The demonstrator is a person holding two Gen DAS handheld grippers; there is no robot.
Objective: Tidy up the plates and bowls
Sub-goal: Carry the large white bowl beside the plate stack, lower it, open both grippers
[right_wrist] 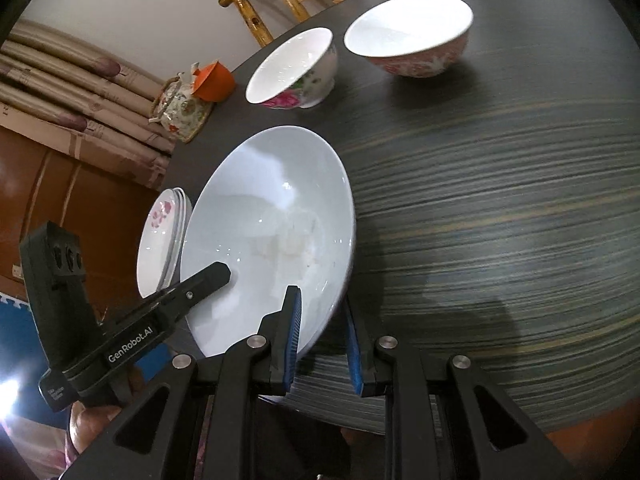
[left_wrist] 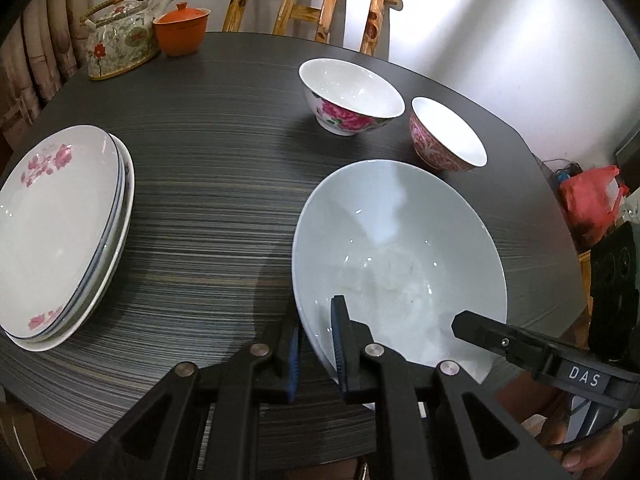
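Both grippers have the big pale bowl (left_wrist: 400,248) by its near rim — the left gripper (left_wrist: 316,344) on one side, the right gripper (right_wrist: 322,340) on the other, each with its jaws closed down thin on the wall, one pad inside and one outside. The bowl sits tilted over the dark striped tabletop (left_wrist: 208,208). To its left lies a stack of flowered plates (left_wrist: 60,232); beyond it stand two small pink-patterned bowls (left_wrist: 352,96) — side by side, apart.

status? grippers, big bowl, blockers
Left gripper and right gripper both clamped on large pale bowl rim. Plate stack left, two floral bowls beyond. Nothing blocking.
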